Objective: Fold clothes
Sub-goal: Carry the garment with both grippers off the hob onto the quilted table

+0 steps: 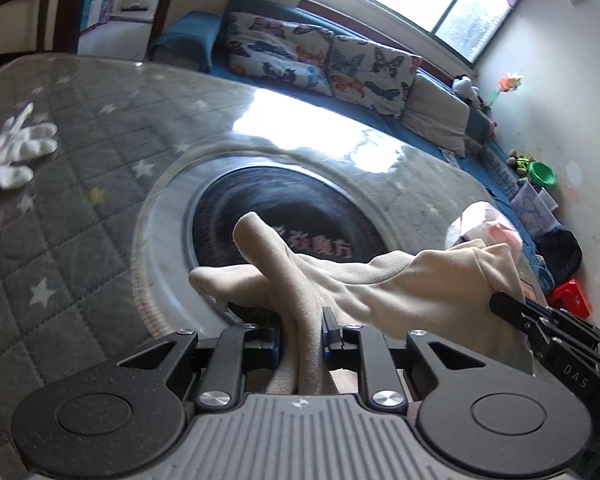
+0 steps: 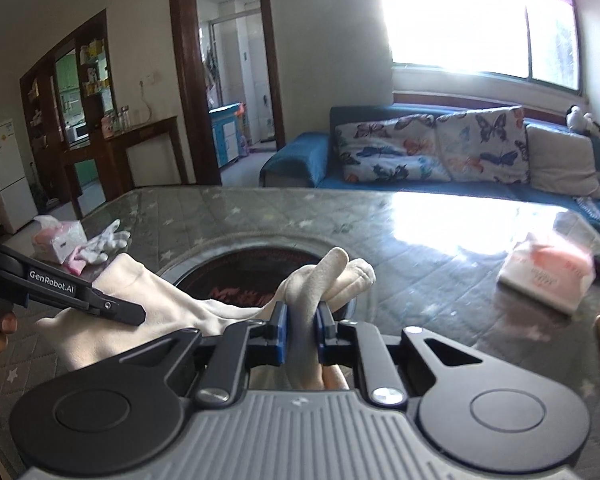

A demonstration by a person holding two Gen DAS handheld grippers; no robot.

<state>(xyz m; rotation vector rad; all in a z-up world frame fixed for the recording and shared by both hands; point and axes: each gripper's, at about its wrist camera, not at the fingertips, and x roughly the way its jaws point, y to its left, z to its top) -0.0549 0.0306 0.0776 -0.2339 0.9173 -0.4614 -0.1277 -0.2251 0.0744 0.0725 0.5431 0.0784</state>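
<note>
**Cream garment strung between two grippers**

Cream fleece garment (image 1: 380, 284) hangs above the glass table (image 1: 100, 168), its long axis running from the left gripper (image 1: 302, 334) across to the right gripper (image 2: 302, 330). Both are clamped on bunched cloth ends, level and equally near.
</note>
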